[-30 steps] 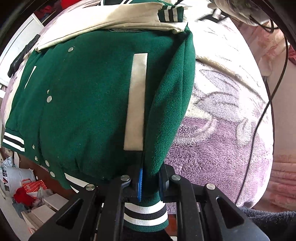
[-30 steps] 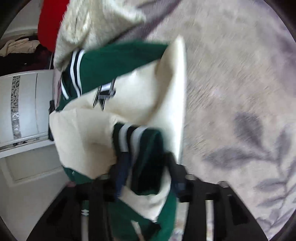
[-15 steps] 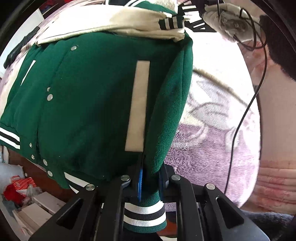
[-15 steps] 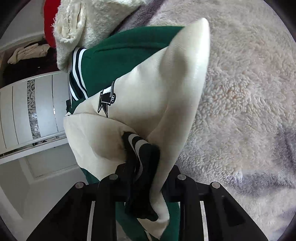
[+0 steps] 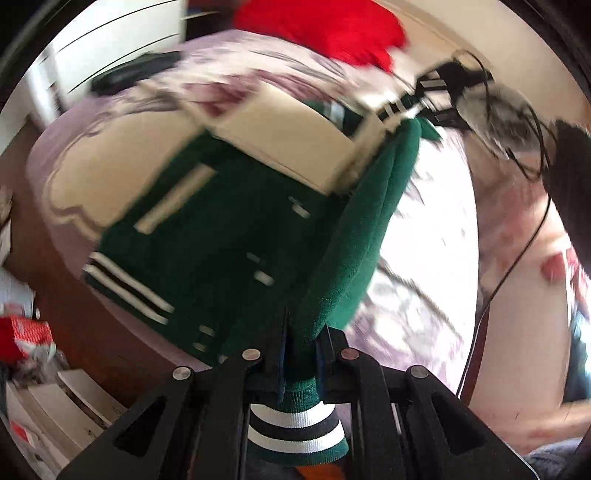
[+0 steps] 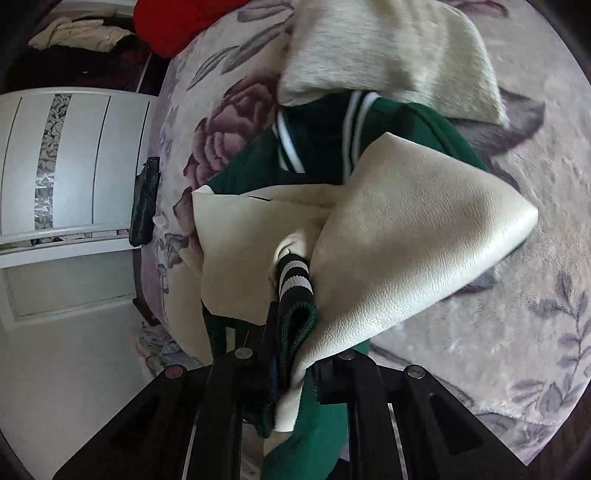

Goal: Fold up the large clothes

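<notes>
A green varsity jacket point(image 5: 221, 251) with cream sleeves hangs lifted above the flowered fleece blanket point(image 5: 417, 266) on the bed. My left gripper point(image 5: 301, 350) is shut on its green edge just above the striped hem band point(image 5: 295, 432). In the right wrist view my right gripper point(image 6: 291, 347) has its jaws closing. Its pads pinch a striped cuff point(image 6: 293, 275) together with a fold of the cream sleeve point(image 6: 406, 240). The left wrist view is blurred by motion. It shows my right gripper point(image 5: 454, 85) far off at the jacket's other end.
A cream furry garment point(image 6: 388, 48) lies over the jacket's collar end. A red item point(image 5: 325, 26) sits at the bed's far side. A black flat object point(image 6: 146, 203) rests near the bed edge by the white wardrobe point(image 6: 74, 155). Boxes and bags point(image 5: 33, 354) crowd the floor.
Both grippers have risen, lifting the jacket off the blanket. The right jaws have closed onto the cuff and cream sleeve. The left wrist view has swung and the jacket now hangs slanted.
</notes>
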Demonstrator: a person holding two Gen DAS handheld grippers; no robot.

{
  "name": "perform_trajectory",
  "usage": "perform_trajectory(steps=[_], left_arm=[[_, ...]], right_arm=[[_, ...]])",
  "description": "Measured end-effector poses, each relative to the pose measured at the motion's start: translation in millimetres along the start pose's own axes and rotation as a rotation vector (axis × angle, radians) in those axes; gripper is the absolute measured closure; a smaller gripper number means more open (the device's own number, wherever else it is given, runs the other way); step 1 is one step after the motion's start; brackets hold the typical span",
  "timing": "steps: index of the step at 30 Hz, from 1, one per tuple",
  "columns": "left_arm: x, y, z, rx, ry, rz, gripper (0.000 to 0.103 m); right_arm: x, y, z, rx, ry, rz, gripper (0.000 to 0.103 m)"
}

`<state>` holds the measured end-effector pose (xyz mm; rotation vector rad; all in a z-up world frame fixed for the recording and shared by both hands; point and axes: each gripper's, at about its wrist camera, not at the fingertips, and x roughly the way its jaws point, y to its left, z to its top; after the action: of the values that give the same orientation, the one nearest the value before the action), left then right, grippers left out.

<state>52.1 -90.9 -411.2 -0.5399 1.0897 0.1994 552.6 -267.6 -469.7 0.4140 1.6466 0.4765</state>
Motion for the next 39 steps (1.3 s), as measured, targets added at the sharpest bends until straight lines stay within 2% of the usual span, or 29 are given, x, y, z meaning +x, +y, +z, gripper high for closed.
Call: perform_trajectory(steps=[3,5,8,10,13,16,18,20,21,22,23,24,26,27,30,33,35,37,39], left_arm=[[-2,64,21,-0.114,-0.027,-0.011,0.094],[8,99,30,-0.184,-0.031,-0.025,0.094],[30,167,43,-0.305,-0.032,-0.088,0.094],[50,205,46,-0.36,-0.02,-0.12,0.094],[82,250,52,-0.397,0.008,-0.143,0.094],[123,287,61,-0.416,0.052,-0.159,0.094],[143,303,62,-0.429,0.101,-0.206,0.093],[146,314,60,-0.482,0.138,-0.286,0.087],[143,318,58,-0.504,0.155,-0.315,0.085],[138,322,55,-0.534,0.177,-0.317,0.076],[132,326,52,-0.558,0.183,-0.315,0.069],[121,330,46,-0.596,0.171,-0.317,0.066],[99,337,35,-0.656,0.15,-0.299,0.056],[90,340,30,-0.671,0.142,-0.284,0.055],[70,333,16,-0.732,0.151,-0.275,0.054],[78,312,-2,-0.82,0.202,-0.307,0.054],[94,296,-8,-0.838,0.243,-0.301,0.054],[112,287,-8,-0.84,0.255,-0.242,0.054],[127,284,0,-0.84,0.229,-0.16,0.056]], right_arm=[[43,85,8,-0.041,0.014,-0.081,0.089],[86,143,13,-0.064,0.028,-0.144,0.089],[159,206,21,-0.05,0.036,-0.237,0.089],[206,227,26,-0.022,0.046,-0.302,0.089],[261,232,32,0.064,0.037,-0.378,0.089],[299,235,39,0.085,0.013,-0.458,0.089],[317,241,42,0.069,0.009,-0.513,0.087],[326,248,45,0.05,0.033,-0.515,0.071],[325,254,46,0.024,0.058,-0.483,0.054],[321,259,46,-0.001,0.083,-0.428,0.037],[315,263,44,-0.034,0.114,-0.369,0.031],[308,265,40,-0.064,0.148,-0.321,0.028],[281,262,23,-0.102,0.186,-0.196,0.028],[268,256,12,-0.105,0.195,-0.167,0.028],[224,217,-43,-0.124,0.217,-0.124,0.028],[198,155,-112,-0.084,0.238,-0.142,0.028],[191,108,-167,-0.002,0.257,-0.134,0.028],[203,62,-226,0.119,0.332,-0.092,0.028],[222,20,-285,0.288,0.411,0.001,0.028]])
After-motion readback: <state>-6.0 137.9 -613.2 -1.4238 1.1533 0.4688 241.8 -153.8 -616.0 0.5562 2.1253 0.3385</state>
